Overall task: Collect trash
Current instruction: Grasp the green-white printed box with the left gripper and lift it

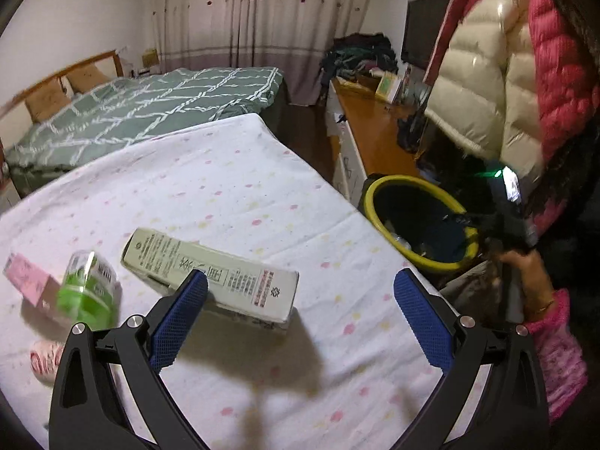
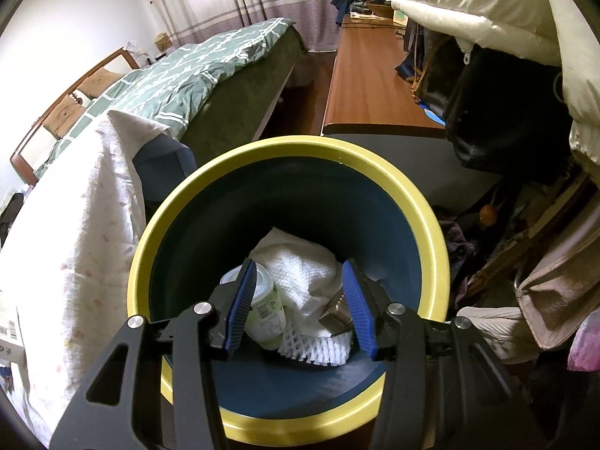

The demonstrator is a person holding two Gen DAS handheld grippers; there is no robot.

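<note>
- my left claw [image 1: 300, 292] was wide apart over the dotted sheet [image 1: 232, 187], holding nothing.
- a long white box [image 1: 240, 281] lay just in front of it, a green bottle [image 1: 88, 288] beside the box.
- my right claw [image 2: 298, 303] hung apart over the yellow bin [image 2: 431, 217].
- a towel [image 2: 296, 273] and a bottle [image 2: 268, 309] lay inside the bin.
</note>
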